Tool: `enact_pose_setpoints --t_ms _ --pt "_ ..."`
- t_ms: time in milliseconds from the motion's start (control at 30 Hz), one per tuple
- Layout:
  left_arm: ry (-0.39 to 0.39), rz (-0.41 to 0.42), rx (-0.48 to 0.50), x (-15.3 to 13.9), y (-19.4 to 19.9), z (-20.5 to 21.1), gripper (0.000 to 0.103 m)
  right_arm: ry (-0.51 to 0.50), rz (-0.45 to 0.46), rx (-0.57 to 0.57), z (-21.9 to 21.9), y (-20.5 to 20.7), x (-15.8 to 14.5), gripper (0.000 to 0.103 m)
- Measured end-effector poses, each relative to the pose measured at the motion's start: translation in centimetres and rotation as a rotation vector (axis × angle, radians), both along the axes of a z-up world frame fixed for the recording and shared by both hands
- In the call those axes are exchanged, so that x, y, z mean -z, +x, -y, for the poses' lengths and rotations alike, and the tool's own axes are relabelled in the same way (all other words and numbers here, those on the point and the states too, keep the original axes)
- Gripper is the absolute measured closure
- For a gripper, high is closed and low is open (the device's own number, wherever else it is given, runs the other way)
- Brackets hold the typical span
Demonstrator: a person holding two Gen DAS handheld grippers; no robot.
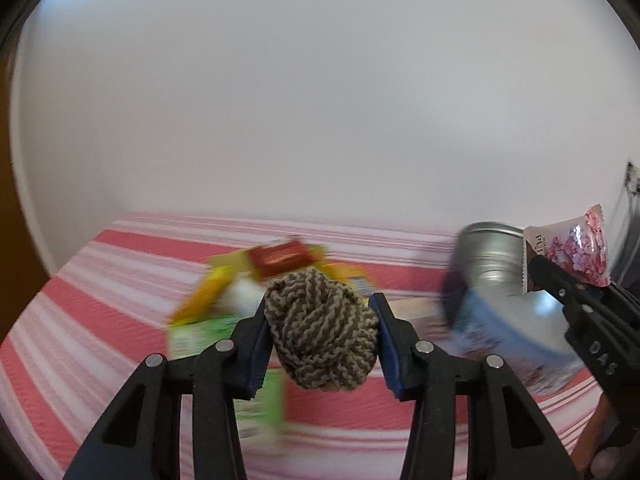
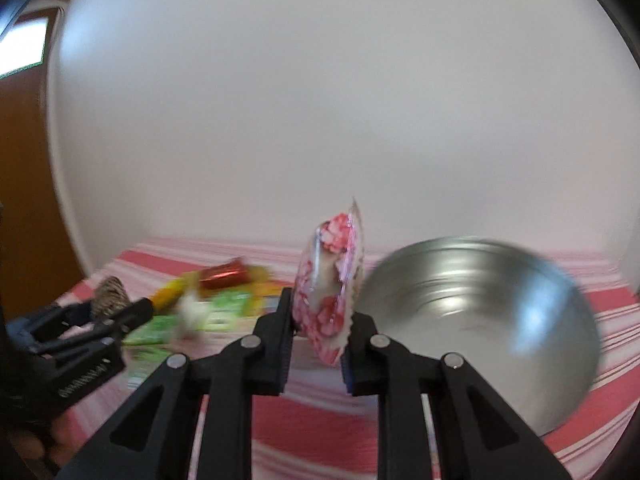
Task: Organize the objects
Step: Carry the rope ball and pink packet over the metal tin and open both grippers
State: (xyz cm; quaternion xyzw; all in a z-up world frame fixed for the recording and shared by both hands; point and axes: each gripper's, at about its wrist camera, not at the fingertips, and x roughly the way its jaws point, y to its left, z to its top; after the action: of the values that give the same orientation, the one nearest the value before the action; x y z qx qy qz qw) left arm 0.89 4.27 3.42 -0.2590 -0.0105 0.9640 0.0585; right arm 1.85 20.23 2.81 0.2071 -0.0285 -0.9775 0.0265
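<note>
Packet pile on cloth, left of bowl.

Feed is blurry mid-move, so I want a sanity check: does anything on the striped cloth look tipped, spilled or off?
Nothing looks spilled. The metal bowl appears tilted, though blur may exaggerate that. The snack packets lie in a loose heap. Left tongs hold the rope ball; right tongs hold the pink packet.

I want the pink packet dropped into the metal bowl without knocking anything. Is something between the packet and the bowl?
Nothing visible. The right gripper holds the pink packet just left of the metal bowl, with only striped cloth below. The left gripper, holding the yarn ball, is off to the left.
</note>
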Motion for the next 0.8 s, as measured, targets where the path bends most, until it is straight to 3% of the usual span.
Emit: enact_pose_setpoints --t_ms 400,800 --pt "-0.013 -0.028 0.16 0.0 -2.7 -11.6 0.055 0.049 0.068 0.282 -10.2 -0.3 1.0 0.084" --pt "-0.027 0.042 0.201 3.2 -4.7 -16.6 0.055 0.044 0.151 0.316 -13.2 -0.5 1.9 0.084"
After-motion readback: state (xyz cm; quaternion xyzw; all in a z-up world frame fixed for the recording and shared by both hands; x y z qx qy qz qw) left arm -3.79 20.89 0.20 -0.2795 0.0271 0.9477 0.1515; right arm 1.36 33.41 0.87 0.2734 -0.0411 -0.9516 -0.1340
